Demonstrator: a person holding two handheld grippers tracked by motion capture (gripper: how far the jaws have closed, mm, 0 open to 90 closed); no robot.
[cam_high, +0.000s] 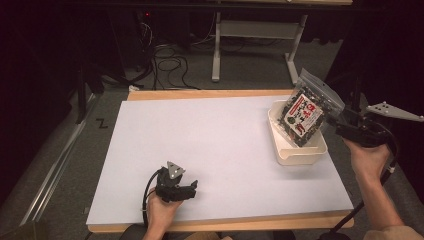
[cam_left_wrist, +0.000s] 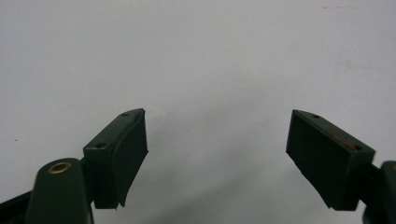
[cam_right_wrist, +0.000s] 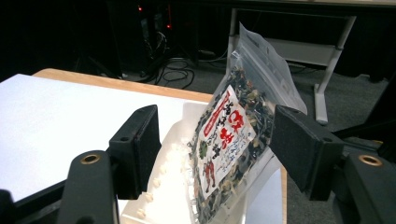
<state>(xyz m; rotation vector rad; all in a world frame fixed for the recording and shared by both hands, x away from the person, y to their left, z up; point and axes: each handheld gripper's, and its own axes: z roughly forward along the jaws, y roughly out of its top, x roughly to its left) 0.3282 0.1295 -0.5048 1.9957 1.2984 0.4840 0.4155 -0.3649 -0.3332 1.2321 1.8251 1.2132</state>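
1. Snack bag (cam_high: 306, 116) leans tilted in the white tray (cam_high: 300, 155); my left gripper (cam_high: 186, 189) rests spread and empty on the table (cam_high: 220, 150).
2. My right gripper (cam_right_wrist: 215, 154) stands released around the bag; nudging it could topple it out.

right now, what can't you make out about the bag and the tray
- Bottom of the snack bag: high view, hidden behind the white tray wall.
- Label text: both views, too small and blurred.
- Tray's near end: right gripper view, cut off by the bottom edge and the right gripper.

Bag (cam_high: 307, 112) stands in tray (cam_high: 300, 155) (table's (cam_high: 210, 140) right side).
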